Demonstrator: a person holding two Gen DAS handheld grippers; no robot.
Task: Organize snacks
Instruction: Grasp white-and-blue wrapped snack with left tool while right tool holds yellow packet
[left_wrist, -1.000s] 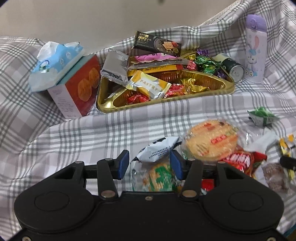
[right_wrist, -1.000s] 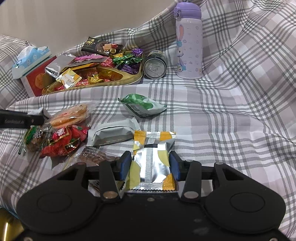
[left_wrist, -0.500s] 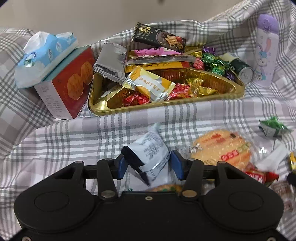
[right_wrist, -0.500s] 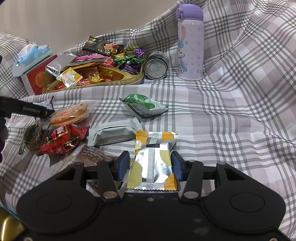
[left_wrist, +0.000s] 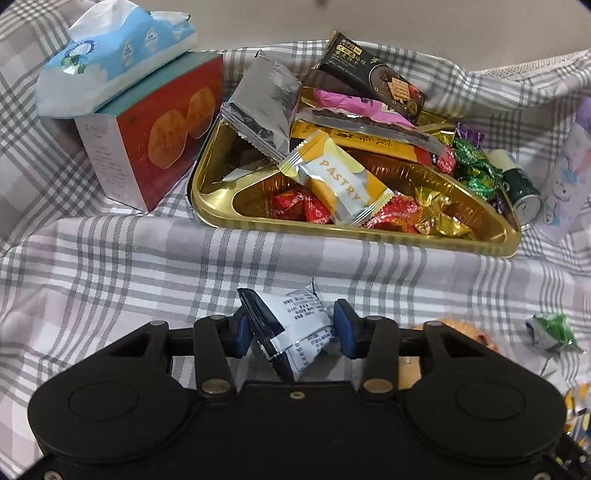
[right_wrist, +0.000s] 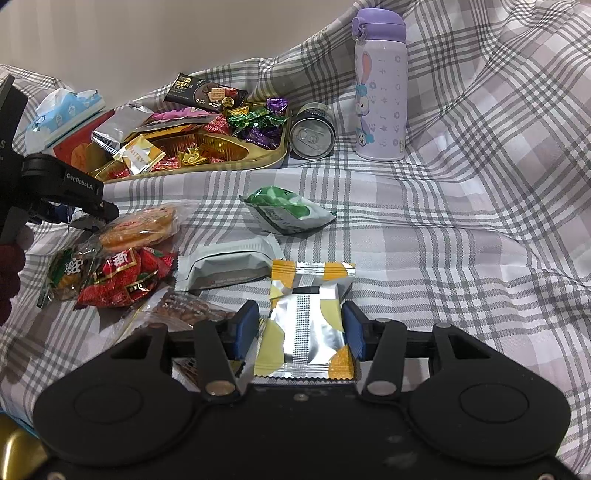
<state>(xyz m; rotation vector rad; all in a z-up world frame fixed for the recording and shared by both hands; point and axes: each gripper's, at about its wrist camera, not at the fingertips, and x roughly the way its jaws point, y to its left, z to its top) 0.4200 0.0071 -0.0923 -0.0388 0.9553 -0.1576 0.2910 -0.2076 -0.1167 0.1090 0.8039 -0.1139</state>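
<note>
Gold tray (left_wrist: 354, 236) sits half-filled, loose packets (right_wrist: 122, 273) remain, left tongs (left_wrist: 295, 328) pinch a white packet (left_wrist: 291, 325), right tongs (right_wrist: 301, 332) straddle a foil pastry (right_wrist: 306, 332), grip uncertain.

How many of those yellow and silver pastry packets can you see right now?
2. One pastry packet lies in the gold tray, propped on the candies; the other packet sits between the right gripper fingers on the cloth. More may be buried in the tray.
</note>
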